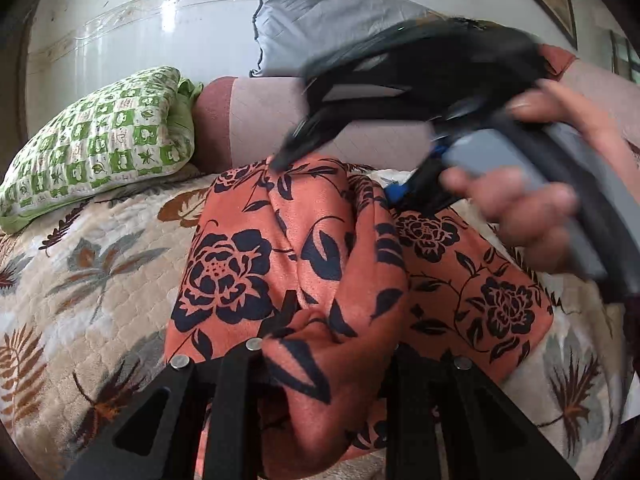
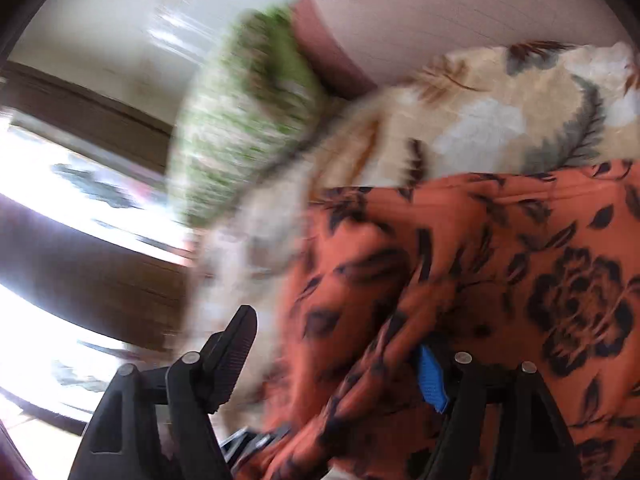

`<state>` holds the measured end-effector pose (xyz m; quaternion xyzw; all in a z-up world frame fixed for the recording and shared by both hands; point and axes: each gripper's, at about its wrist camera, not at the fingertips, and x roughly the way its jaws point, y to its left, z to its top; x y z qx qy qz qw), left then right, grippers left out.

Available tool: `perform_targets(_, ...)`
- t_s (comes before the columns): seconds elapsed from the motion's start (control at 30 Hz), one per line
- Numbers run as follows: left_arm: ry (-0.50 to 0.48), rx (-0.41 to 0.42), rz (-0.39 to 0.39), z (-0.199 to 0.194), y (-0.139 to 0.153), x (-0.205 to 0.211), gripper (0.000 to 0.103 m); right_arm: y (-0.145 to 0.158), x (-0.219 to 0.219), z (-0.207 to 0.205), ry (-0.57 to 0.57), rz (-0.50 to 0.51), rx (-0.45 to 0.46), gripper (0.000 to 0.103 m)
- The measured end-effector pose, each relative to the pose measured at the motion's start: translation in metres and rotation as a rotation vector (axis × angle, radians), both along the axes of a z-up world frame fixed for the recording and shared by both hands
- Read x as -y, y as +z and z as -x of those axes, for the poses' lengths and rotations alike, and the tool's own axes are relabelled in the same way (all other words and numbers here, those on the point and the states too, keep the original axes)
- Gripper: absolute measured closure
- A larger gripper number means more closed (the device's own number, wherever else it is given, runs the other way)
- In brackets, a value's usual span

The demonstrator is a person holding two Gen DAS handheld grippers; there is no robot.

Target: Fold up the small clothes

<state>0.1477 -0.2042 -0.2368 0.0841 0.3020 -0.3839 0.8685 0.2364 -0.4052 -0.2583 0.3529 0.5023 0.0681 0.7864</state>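
Gathered between the closed fingers of the left gripper [image 1: 320,340], orange cloth with black rose print [image 1: 320,248] lies bunched on the leaf-patterned quilted bed [image 1: 80,272]. Right gripper [image 2: 340,344]: fingers apart, cloth between them, unclamped. Green checked pillow [image 1: 100,140] beyond.

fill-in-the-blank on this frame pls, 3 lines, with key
1. The orange cloth with black flowers is pinched in the ___ tongs.
2. The right tongs stand ___, cloth between them, unpressed.
3. The checked pillow on the leaf-patterned bedspread is white and ___.

Missing words: left; open; green
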Motion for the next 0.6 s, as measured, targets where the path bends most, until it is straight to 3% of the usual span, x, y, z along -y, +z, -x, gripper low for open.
perform_targets(0.07, 0.000, -0.005, 0.005, -0.003, 0.001, -0.001, 0.081, -0.016, -0.001, -0.011, -0.029, -0.035, -0.037, 0.033)
perform_targets(0.1, -0.003, -0.011, 0.006, -0.005, 0.001, -0.001, 0.081, -0.017, -0.001, -0.012, -0.033, -0.045, -0.021, 0.060)
perform_targets(0.13, -0.005, -0.014, 0.007, -0.006, 0.001, -0.001, 0.081, -0.016, -0.002, -0.010, -0.031, -0.015, 0.002, 0.070)
perform_targets(0.2, -0.023, -0.028, 0.021, -0.005, 0.003, 0.000, 0.081, -0.009, -0.006, -0.004, -0.025, 0.054, 0.057, 0.077)
perform_targets(0.27, -0.052, -0.049, 0.053, -0.006, 0.008, 0.004, 0.081, 0.004, -0.006, 0.006, -0.021, 0.131, 0.097, 0.079)
perform_targets(0.4, -0.116, -0.036, 0.121, 0.006, 0.025, 0.027, 0.081, 0.031, 0.027, 0.021, -0.017, 0.166, 0.174, 0.079)
perform_targets(0.6, -0.164, -0.081, 0.171, 0.019, 0.024, 0.082, 0.080, 0.045, 0.079, 0.037, 0.002, 0.220, 0.173, 0.079)
